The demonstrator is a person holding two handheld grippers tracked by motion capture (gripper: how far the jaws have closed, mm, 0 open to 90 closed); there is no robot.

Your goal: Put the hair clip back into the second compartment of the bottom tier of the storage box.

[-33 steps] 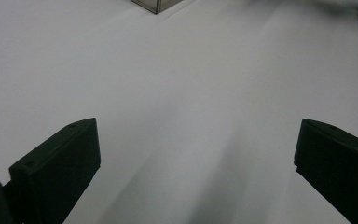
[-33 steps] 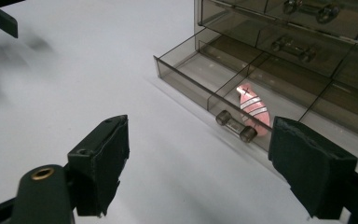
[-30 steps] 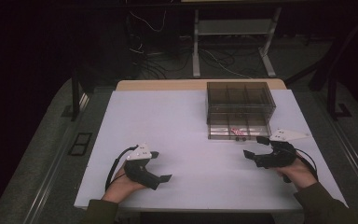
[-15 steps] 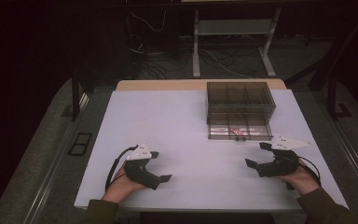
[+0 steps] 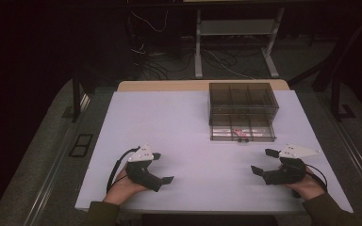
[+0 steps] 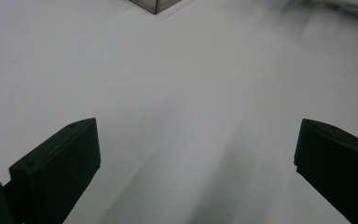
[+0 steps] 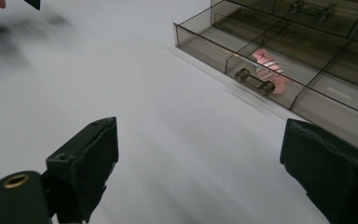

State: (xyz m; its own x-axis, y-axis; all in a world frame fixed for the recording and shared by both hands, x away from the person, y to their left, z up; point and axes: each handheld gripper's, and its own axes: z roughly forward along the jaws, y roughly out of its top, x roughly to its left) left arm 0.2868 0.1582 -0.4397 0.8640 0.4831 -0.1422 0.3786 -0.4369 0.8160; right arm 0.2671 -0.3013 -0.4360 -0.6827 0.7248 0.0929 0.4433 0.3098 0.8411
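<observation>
High view: my right gripper [image 5: 265, 161] has drawn back from the pulled-out drawer [image 5: 242, 132], its jaws just widened with nothing between; the pink piece [image 7: 269, 71] lies ahead of them. My left gripper [image 5: 161, 167] stays put, jaws apart.

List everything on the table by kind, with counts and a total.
Grippers: 2, left gripper, right gripper
Clear drawer boxes: 1, drawer box
Pink items in the open drawer: 1, pink item
Total: 4
</observation>
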